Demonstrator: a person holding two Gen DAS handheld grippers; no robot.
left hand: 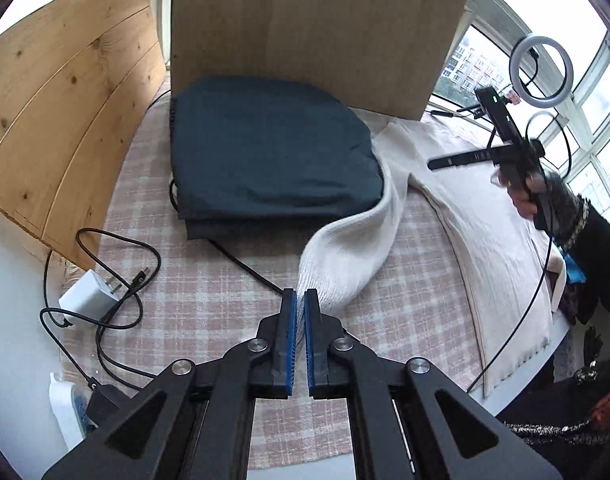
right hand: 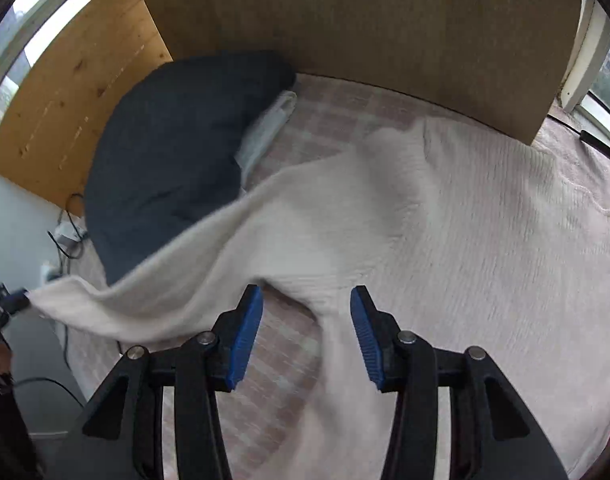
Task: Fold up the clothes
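On the desk (left hand: 209,288), spread over a pink checked cloth (left hand: 405,312):

- Sweater (right hand: 445,220), cream knit, lying mostly flat across the right half of the desk. One sleeve (left hand: 353,256) is drawn out to the left, its cuff lifted off the cloth, passing just beside the cushion.
- Cushion (left hand: 273,156), dark blue-grey, at the back left, against the cardboard. A small pale folded item (right hand: 269,128) lies at its right edge; what it is cannot be told.
- Left gripper (left hand: 301,312), black with blue pads, clenched on the sleeve cuff; knit fabric shows between the pads.
- Right gripper (right hand: 307,316), same make, jaws parted, poised above the sweater near where sleeve meets body. The pads do not press on the fabric. In the left wrist view it appears at the far right, held in a hand (left hand: 525,196) with a dark sleeve.
- Cardboard sheet (left hand: 317,28), upright at the back of the desk.
- Wood panel (left hand: 65,112), pine, leaning at the left edge.
- Charger (left hand: 89,296), white, on the cloth at front left, with black cables (left hand: 117,240) looped around it.
- Ring light (left hand: 539,68), at the right, before the windows (left hand: 585,20).
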